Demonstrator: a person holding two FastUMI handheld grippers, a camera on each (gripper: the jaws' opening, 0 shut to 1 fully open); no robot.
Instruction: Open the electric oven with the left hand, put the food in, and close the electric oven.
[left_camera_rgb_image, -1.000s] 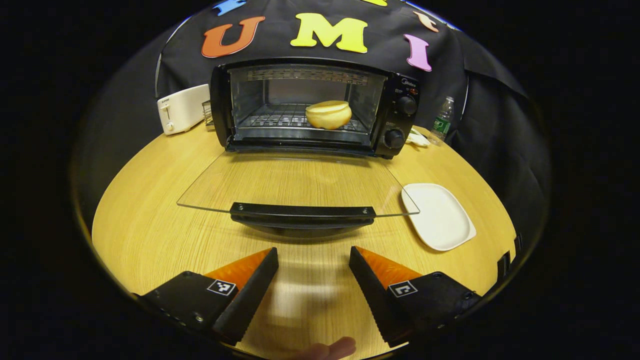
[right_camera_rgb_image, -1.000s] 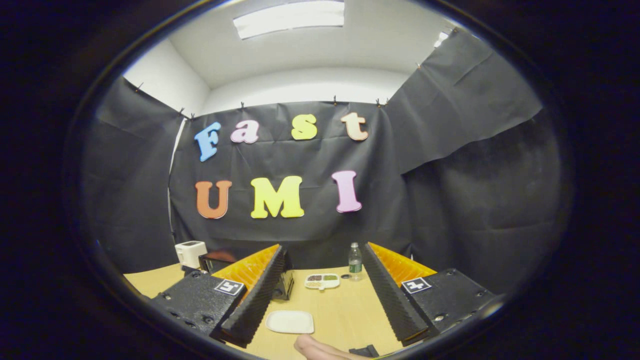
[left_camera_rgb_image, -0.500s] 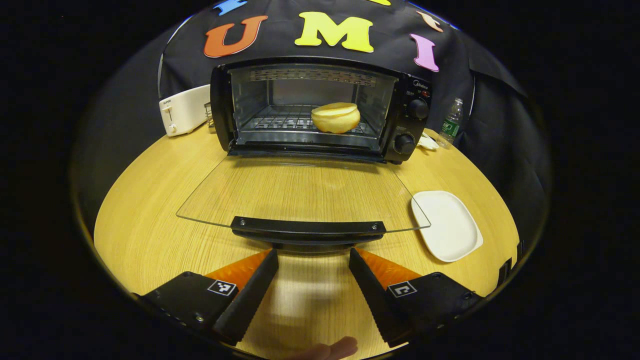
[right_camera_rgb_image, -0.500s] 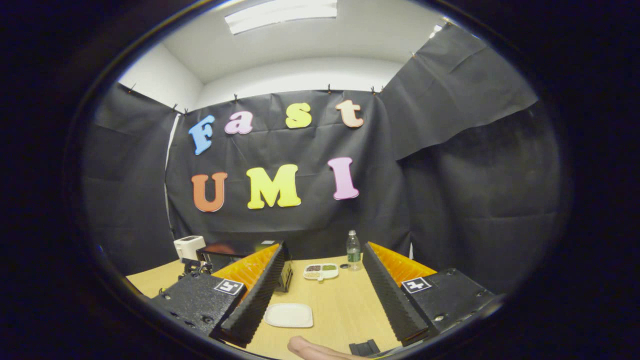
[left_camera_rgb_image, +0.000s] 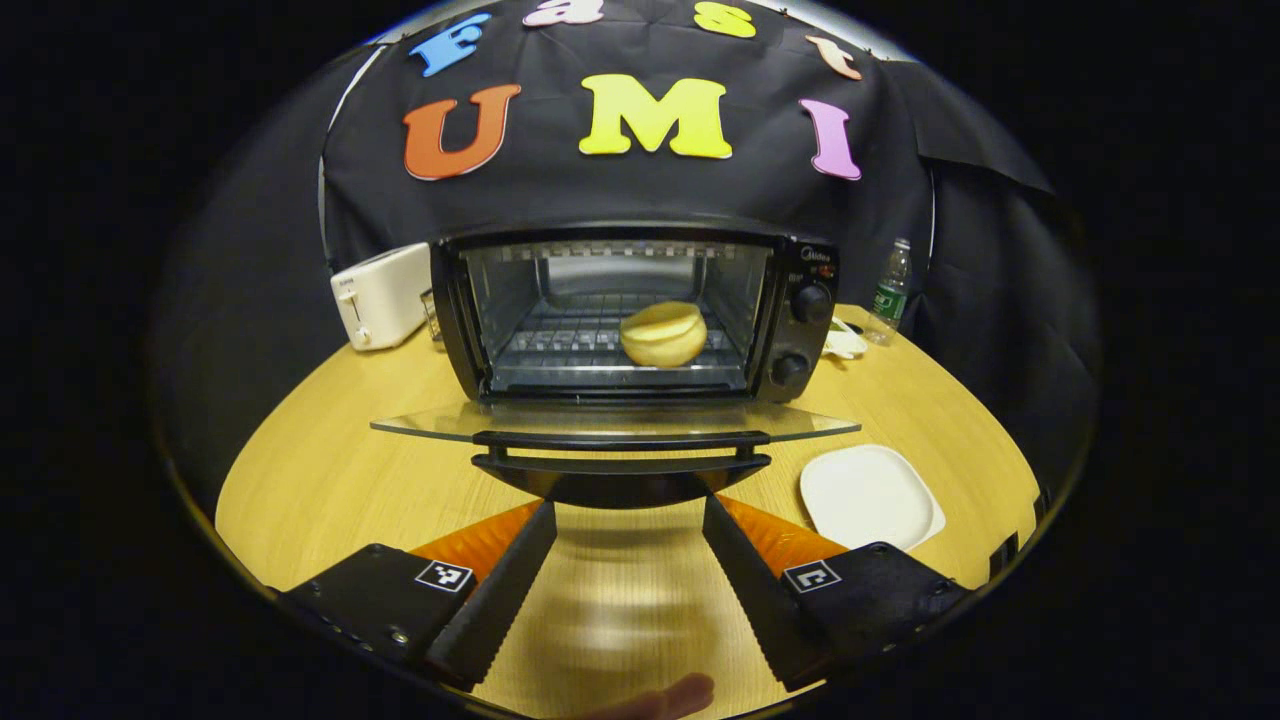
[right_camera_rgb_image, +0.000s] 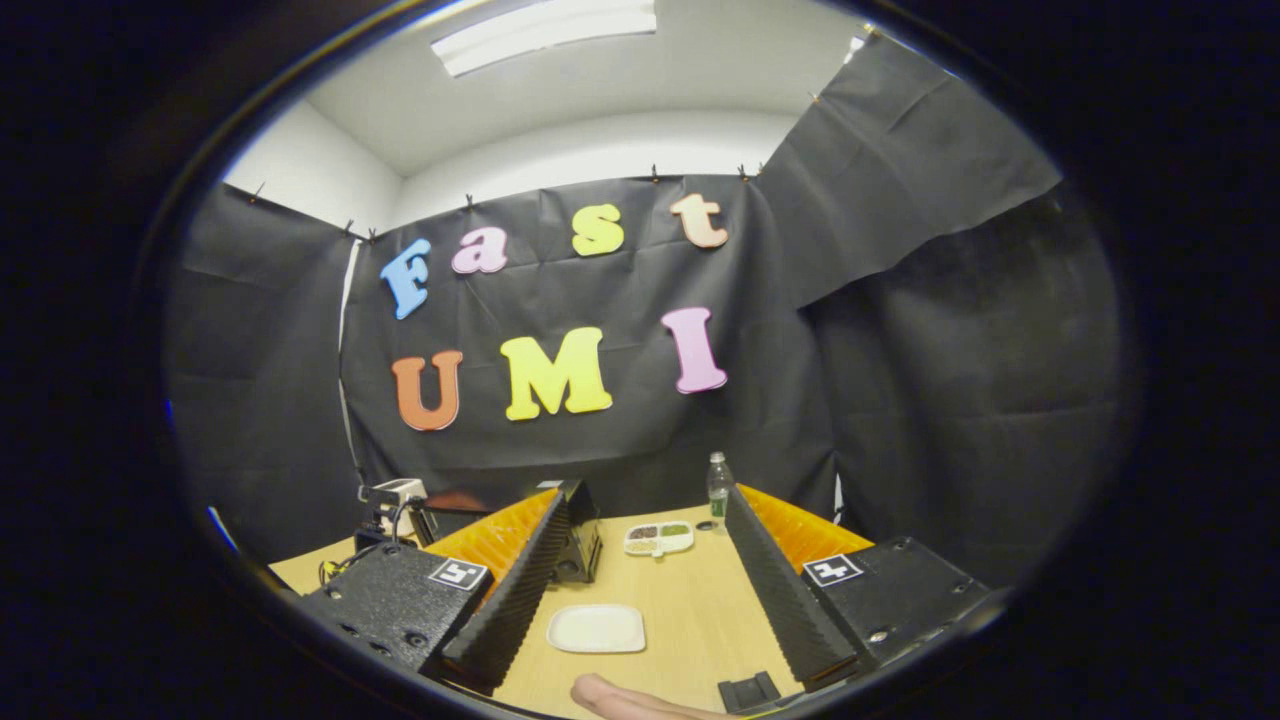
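left gripper view: oven door (left_camera_rgb_image: 615, 424) lies level.

black electric oven (left_camera_rgb_image: 800, 300), pale yellow food (left_camera_rgb_image: 662, 335), white plate (left_camera_rgb_image: 868, 497), light wood-grain table (left_camera_rgb_image: 330, 470)

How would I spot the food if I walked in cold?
Find the black electric oven on the wooden table, its glass door folded down. On the wire rack inside, towards the right, sits the bun, round and pale yellow, the one soft thing among metal.
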